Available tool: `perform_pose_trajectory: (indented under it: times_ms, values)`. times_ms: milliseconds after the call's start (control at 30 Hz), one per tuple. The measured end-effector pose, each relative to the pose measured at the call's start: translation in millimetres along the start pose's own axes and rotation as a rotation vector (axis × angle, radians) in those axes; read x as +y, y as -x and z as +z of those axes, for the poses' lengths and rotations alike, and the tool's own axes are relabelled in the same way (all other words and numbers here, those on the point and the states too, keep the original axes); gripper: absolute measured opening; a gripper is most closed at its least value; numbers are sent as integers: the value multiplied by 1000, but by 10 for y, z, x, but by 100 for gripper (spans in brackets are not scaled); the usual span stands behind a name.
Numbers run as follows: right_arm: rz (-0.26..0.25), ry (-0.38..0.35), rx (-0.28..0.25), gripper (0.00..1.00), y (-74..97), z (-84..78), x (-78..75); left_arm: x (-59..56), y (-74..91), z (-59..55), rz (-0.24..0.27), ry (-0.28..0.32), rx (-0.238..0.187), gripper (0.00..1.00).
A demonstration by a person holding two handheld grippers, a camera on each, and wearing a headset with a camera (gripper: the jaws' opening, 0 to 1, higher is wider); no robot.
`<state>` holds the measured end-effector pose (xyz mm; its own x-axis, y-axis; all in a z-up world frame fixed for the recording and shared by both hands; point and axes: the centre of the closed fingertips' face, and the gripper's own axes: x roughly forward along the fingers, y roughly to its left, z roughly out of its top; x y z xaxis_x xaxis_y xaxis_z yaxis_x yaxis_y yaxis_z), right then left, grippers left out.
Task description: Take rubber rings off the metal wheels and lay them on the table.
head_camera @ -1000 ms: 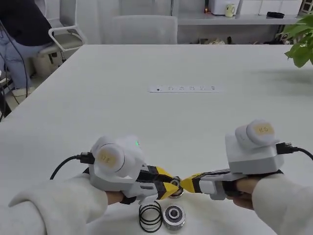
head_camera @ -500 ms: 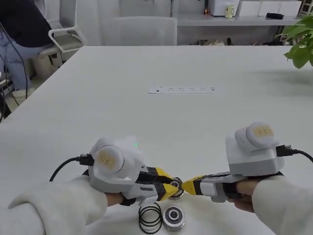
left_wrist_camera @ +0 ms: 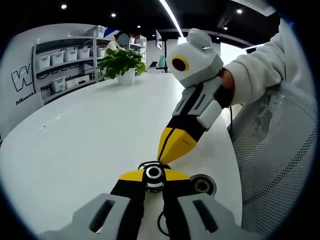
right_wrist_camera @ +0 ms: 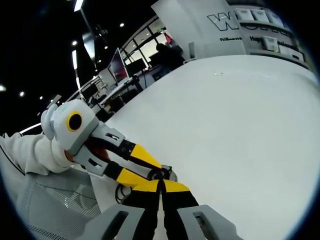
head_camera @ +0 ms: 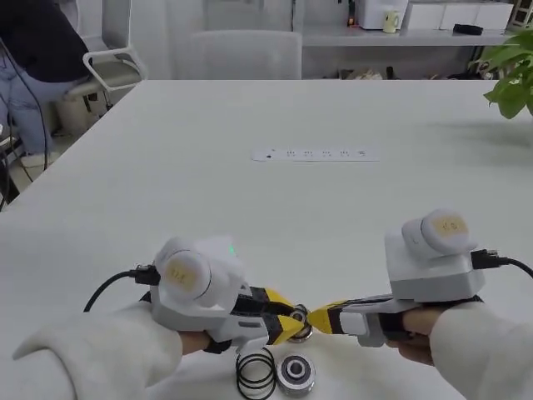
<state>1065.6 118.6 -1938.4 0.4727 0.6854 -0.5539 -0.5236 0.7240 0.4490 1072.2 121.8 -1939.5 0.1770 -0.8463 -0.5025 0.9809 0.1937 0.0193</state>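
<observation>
Open tabletop [head_camera: 250, 208] ahead, power strip [head_camera: 315, 154] mid-table, loose rings [head_camera: 256, 372], wheel [head_camera: 295, 372] at near edge

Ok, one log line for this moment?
left gripper: shut on wheel | right gripper: shut, tips at its rubber ring | table: loose rings beside second wheel

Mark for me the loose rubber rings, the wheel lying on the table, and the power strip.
rubber rings [head_camera: 255, 372], head view, centre of the pile.
wheel [head_camera: 295, 369], head view, its hub.
power strip [head_camera: 315, 154], head view, its middle.
</observation>
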Motion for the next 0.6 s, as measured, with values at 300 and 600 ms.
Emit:
perform_pose_trajectory:
  times_ms: [300, 600]
  values:
    - [14, -15, -8, 0, 1, 13, 21, 2, -1, -2, 0, 3, -2, 7]
    - [32, -21, -23, 0, 6, 43, 55, 2, -2, -3, 1, 7, -3, 8]
